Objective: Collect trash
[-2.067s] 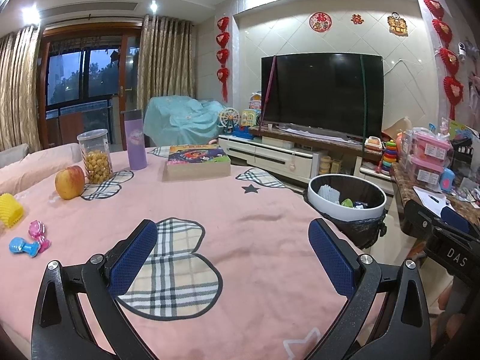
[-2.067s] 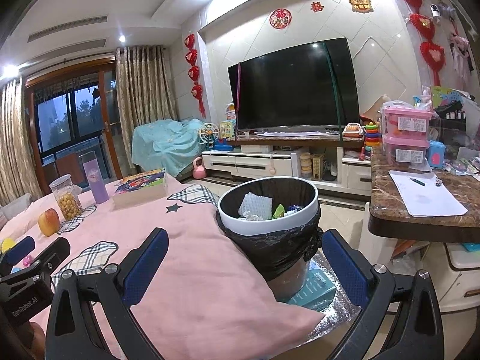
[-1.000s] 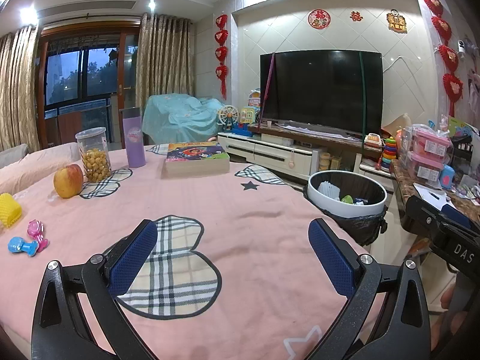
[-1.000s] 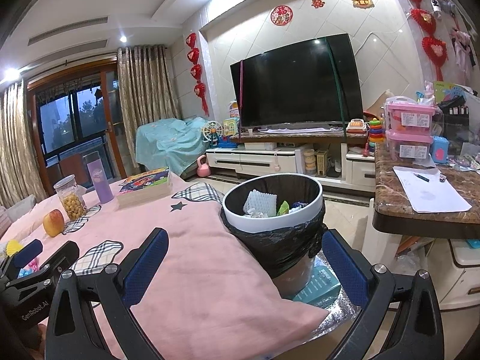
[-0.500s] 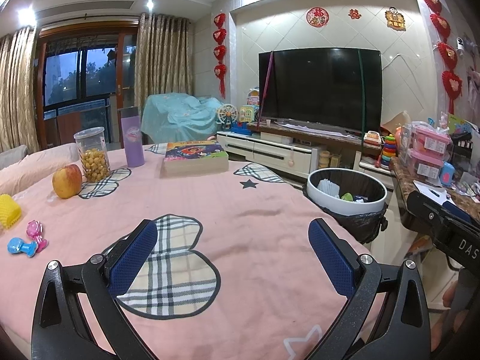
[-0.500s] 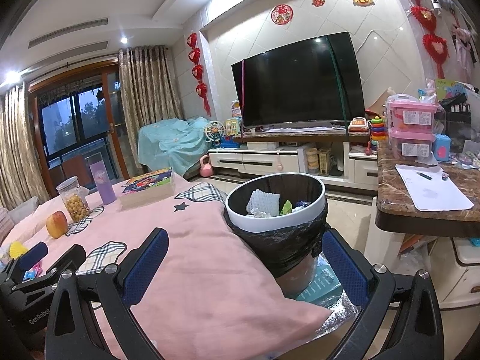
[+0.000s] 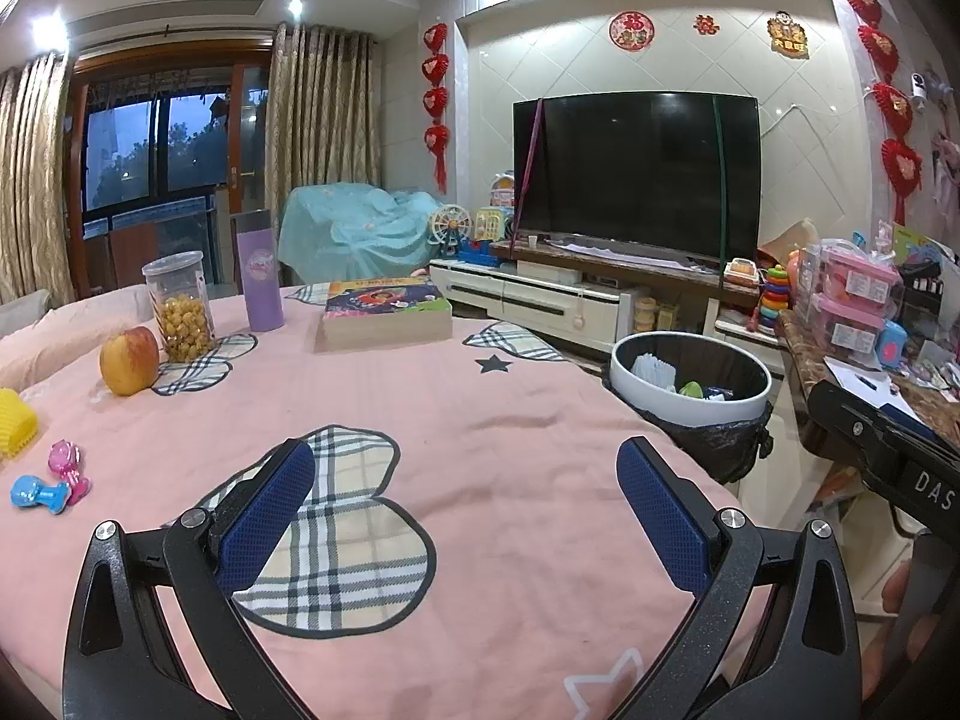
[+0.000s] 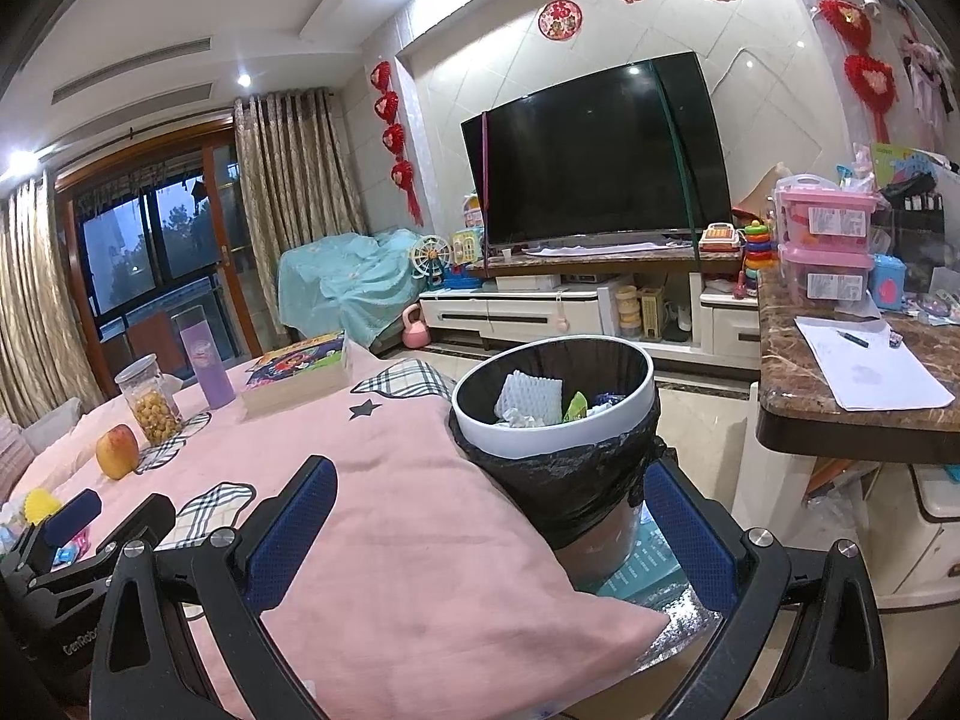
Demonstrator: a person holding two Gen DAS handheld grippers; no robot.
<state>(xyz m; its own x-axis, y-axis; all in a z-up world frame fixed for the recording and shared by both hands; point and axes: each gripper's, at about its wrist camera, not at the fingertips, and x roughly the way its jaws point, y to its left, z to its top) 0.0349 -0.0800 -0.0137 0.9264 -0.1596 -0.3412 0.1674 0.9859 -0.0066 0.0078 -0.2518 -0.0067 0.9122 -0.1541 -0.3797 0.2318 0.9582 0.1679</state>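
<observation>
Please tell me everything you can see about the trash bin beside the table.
The trash bin is round, with a white rim ring clamping a black plastic liner bunched below it. It stands upright on the floor, against the edge of the pink tablecloth. Inside lie a white foam fruit net, crumpled paper and a green scrap. No gripper touches it.

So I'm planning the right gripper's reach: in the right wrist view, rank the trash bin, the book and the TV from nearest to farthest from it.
1. Trash bin, just ahead of the open right gripper, beside the table edge.
2. Book, farther back on the left, on the pink tablecloth.
3. TV, on the far wall.
</observation>
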